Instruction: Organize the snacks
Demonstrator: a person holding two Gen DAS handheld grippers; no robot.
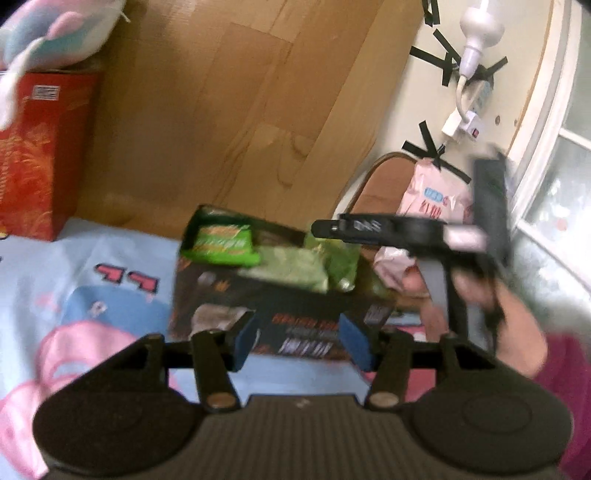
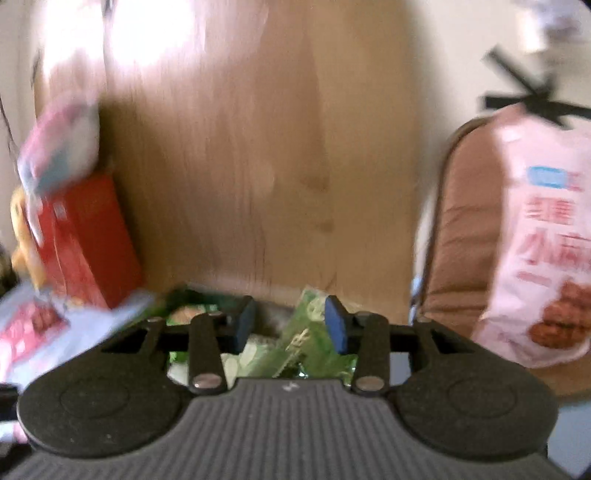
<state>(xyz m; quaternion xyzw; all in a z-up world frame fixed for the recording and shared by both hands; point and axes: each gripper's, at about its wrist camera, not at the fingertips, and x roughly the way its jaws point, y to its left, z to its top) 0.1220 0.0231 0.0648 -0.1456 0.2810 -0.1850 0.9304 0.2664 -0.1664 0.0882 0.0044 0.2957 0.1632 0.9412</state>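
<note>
A dark snack box (image 1: 295,314) stands open on the light blue cloth, with several green snack packets (image 1: 225,243) in it. My left gripper (image 1: 300,339) hangs just in front of the box, open, with nothing between its blue pads (image 1: 245,341). My right gripper (image 1: 325,229), held by a hand (image 1: 480,295), reaches over the box from the right. In the right wrist view, my right gripper (image 2: 290,326) is open above the green packets (image 2: 295,343). One packet shows in the gap, and the pads (image 2: 336,328) do not press on it.
A pink snack bag (image 2: 546,258) leans on a brown chair (image 2: 461,240) at the right. A red box (image 1: 37,155) with a plush toy (image 1: 55,29) on top stands at the left. A wooden panel (image 1: 221,110) rises behind the box. Both views are blurred.
</note>
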